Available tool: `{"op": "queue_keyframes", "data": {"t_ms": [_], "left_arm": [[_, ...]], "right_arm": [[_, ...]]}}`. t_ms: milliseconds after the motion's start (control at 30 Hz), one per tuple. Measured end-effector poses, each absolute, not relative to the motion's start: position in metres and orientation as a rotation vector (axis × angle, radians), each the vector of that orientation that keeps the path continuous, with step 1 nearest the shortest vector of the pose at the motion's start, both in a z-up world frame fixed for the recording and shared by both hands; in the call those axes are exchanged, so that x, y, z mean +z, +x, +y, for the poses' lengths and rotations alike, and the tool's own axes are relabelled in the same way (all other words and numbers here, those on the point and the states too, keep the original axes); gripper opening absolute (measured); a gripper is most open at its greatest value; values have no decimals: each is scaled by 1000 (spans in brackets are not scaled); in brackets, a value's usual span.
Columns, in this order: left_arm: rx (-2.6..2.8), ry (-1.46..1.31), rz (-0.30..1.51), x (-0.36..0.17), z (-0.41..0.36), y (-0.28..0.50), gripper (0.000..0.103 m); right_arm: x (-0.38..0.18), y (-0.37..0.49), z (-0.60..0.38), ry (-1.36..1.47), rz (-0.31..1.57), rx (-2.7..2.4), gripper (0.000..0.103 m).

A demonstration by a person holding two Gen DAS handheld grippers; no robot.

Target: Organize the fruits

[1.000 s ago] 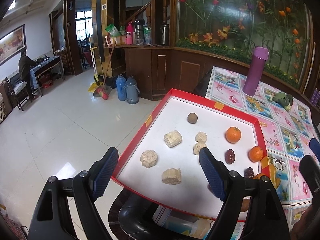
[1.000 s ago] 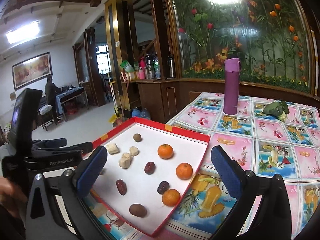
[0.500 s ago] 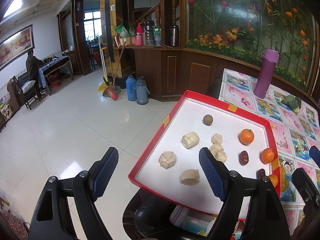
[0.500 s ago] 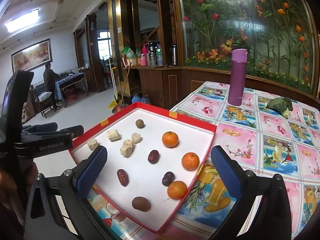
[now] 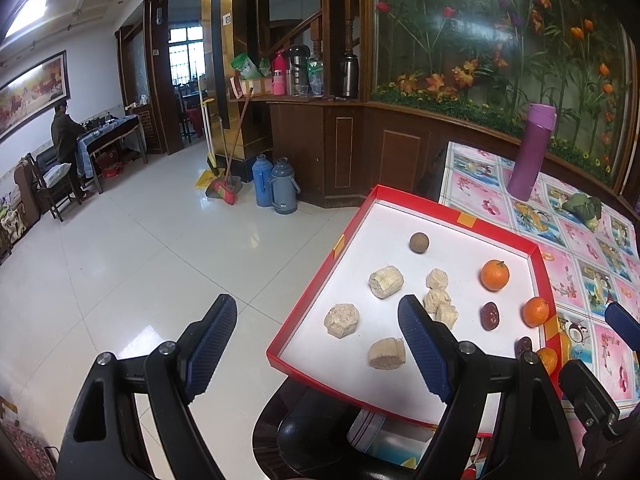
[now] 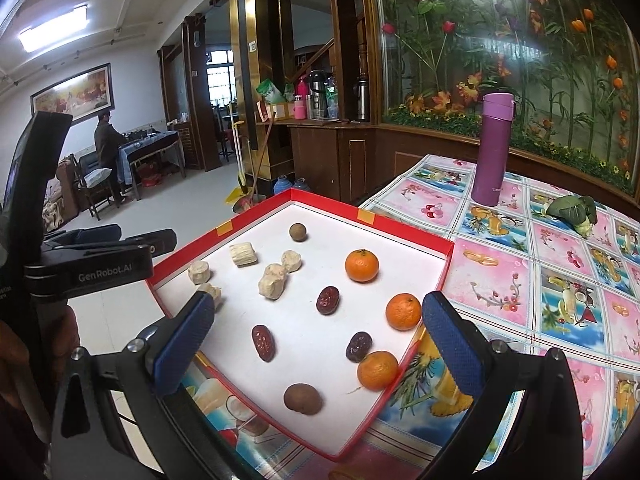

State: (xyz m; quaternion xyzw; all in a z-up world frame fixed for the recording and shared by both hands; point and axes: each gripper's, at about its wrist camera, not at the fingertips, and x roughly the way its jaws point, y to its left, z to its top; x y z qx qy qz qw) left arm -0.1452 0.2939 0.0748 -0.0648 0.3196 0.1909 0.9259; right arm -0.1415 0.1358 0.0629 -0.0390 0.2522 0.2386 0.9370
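Left wrist view: off table's left edge, facing forward. Right wrist view: nearer, above. Both share red-rimmed tray (image 5: pixel 320 276) (image 6: pixel 404 229), purple flask (image 5: pixel 530 152) (image 6: pixel 491 148).

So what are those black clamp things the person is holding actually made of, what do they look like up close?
Each is a black plastic frame that forks into two fingers with triangular cut-outs and small silver screws. The fingers end in dark blue pads with a fine ribbed texture. The left gripper and right gripper look alike. Seen from the side in the right wrist view, the left one carries white "GenRobot.AI" lettering. No cables or sleeves show.
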Motion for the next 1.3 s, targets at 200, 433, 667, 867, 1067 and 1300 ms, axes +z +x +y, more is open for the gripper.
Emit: {"op": "queue_keyframes", "data": {"t_ms": [200, 433, 667, 867, 1067, 1300], "left_arm": [[382, -139, 660, 75, 294, -146, 83], [379, -135, 670, 74, 292, -145, 83], [372, -128, 676, 74, 288, -144, 83], [363, -125, 684, 72, 287, -141, 83], [353, -123, 689, 72, 285, -139, 83], [332, -106, 695, 73, 280, -135, 83]], "right_arm": [[62, -142, 139, -79, 521, 490, 103], [62, -142, 141, -77, 521, 487, 103], [62, -142, 144, -96, 512, 493, 103], [65, -140, 146, -111, 502, 498, 103], [65, -139, 146, -112, 503, 497, 103], [65, -133, 141, -86, 515, 495, 103]]}}
